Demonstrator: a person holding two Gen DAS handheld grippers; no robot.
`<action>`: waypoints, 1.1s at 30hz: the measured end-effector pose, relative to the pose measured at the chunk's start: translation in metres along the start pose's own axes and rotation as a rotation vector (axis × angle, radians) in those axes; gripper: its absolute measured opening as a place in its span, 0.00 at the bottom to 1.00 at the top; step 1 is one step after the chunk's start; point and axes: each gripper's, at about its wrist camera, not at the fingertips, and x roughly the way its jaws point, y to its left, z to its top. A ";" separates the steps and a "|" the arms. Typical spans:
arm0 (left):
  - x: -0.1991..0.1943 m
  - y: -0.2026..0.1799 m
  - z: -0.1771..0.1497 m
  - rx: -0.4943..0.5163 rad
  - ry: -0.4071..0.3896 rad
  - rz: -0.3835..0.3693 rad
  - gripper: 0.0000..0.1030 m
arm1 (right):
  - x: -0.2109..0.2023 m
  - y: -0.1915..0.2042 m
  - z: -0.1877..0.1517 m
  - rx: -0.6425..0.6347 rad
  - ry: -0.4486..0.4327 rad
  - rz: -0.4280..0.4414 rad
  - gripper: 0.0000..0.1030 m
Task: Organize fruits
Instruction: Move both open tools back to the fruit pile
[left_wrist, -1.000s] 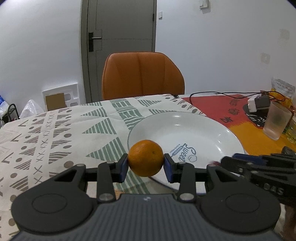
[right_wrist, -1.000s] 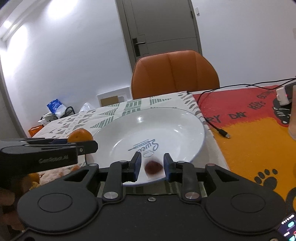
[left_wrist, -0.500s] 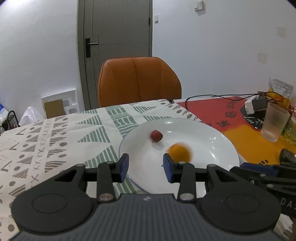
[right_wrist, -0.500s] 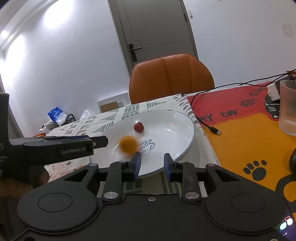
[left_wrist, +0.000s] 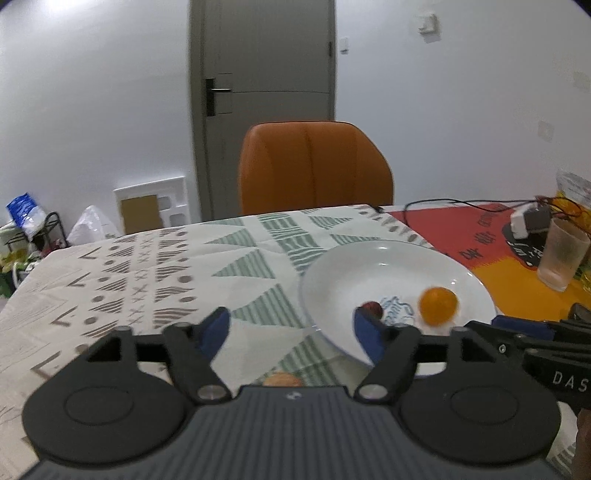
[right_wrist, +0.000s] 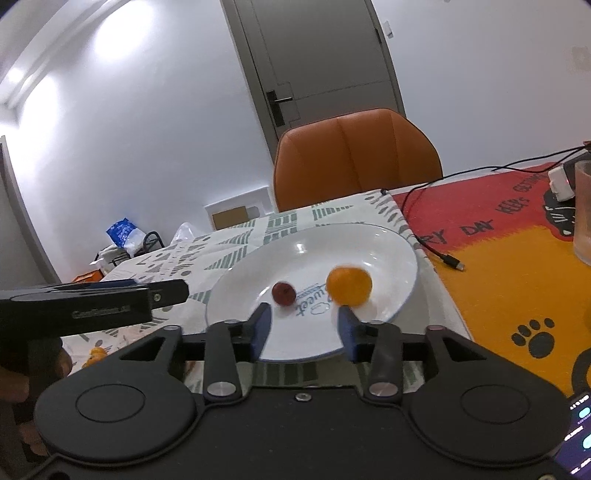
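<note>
Orange (left_wrist: 438, 306) and a small red fruit (left_wrist: 372, 309) lay loose in the plate (left_wrist: 373, 254), 1 second after being gripped. Left gripper (left_wrist: 291, 328) and right gripper (right_wrist: 304, 326) gaped apart, empty; more fruit waited near the table's front edge.

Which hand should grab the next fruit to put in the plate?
Probably left. The open left gripper hangs right above an orange fruit on the tablecloth, while the open right gripper faces the plate.
</note>
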 end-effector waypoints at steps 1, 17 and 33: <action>-0.003 0.004 0.000 -0.012 0.001 0.007 0.76 | 0.000 0.002 0.000 -0.004 -0.002 0.000 0.50; -0.053 0.056 -0.009 -0.107 -0.032 0.095 0.90 | -0.009 0.038 -0.002 -0.042 -0.029 0.078 0.97; -0.078 0.090 -0.029 -0.141 -0.011 0.128 0.91 | -0.005 0.065 -0.008 -0.041 -0.014 0.114 1.00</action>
